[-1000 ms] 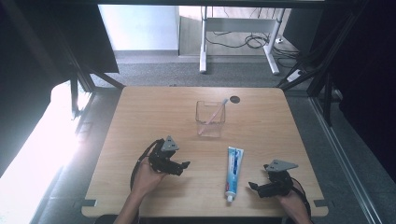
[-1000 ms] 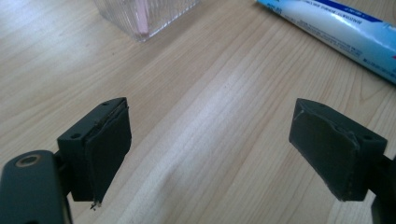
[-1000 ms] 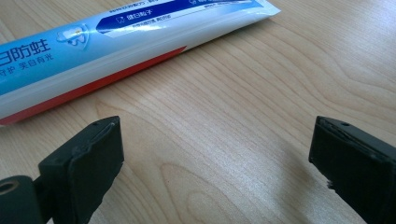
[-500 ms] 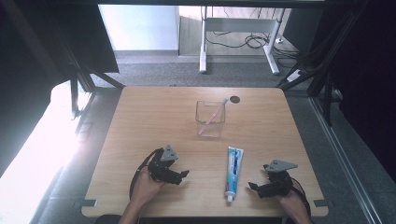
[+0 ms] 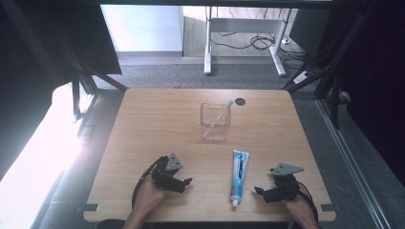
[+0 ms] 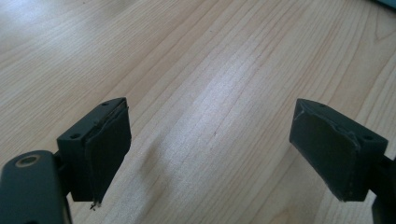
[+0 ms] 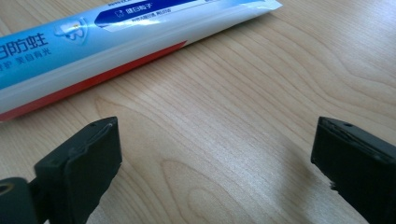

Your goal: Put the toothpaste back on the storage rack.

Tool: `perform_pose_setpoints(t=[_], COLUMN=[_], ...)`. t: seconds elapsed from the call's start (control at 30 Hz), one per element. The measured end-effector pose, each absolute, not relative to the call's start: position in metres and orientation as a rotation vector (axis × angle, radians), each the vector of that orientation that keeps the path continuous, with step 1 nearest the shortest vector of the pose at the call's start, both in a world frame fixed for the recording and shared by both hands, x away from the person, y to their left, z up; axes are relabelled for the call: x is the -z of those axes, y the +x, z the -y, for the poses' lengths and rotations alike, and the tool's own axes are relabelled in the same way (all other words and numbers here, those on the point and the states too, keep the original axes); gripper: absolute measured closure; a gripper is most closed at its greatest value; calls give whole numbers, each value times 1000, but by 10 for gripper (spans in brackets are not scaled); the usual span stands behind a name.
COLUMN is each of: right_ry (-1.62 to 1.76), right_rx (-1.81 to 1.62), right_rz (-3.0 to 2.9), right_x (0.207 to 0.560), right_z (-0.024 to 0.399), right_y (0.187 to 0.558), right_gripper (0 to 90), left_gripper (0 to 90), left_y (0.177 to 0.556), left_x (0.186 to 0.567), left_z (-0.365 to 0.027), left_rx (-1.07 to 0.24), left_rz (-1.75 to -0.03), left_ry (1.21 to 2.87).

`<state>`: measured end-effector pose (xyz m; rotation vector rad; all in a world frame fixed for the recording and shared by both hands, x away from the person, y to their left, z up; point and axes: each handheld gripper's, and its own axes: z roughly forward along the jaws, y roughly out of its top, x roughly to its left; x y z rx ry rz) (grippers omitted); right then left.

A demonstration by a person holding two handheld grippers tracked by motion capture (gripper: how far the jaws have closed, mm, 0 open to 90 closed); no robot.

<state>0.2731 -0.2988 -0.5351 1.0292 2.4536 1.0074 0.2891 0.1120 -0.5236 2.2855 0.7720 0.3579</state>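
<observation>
Right gripper (image 5: 261, 192), jaws wide and empty beside the toothpaste tube (image 5: 239, 175), may push it away if closed off-centre.

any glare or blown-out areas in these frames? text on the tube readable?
High view: window light blows out the floor left of the table; room edges very dark. Left gripper view: bright sheen streak on the wood between the open jaws. Right gripper view: toothpaste tube sharp, print legible, no glare.

Two black grippers, the left gripper (image 5: 184, 182) and the right gripper (image 5: 258, 191), are each topped by a grey three-cornered plate, fitted with screw-holed rectangular jaws and trailed by a black cable.
</observation>
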Motion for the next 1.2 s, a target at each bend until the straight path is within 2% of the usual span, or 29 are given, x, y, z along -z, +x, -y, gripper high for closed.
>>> perform_pose_setpoints(t=[0.3,0.4,0.5,0.73,0.9,1.03,1.17,1.2], right_ry=[1040,1030,1020,1077,1052,1041,1029,1025], right_rx=[-1015,-1028,-998,-1018,-1012,-1034,-1044,-1052], right_rz=[-2475,-2477,-2490,-2549,-2553,-2555,-2564,-2579], right_x=[527,523,520,511,503,498,495,493], right_z=[296,294,289,284,279,275,270,266], right_y=[273,272,272,274,272,273,273,274], right_gripper=[4,34,101,158,440,609,734,807], left_gripper=[129,129,129,129,129,130,131,132], left_y=[289,289,289,290,291,292,292,292], left_x=[522,521,522,524,525,525,524,524], left_z=[-122,-125,-128,-134,-137,-138,-138,-138], left_rx=[-315,-301,-292,-280,-270,-252,-258,-264], left_rz=[-818,-830,-833,-867,-882,-898,-907,-907], left_ry=[2198,2178,2179,2169,2150,2138,2147,2154])
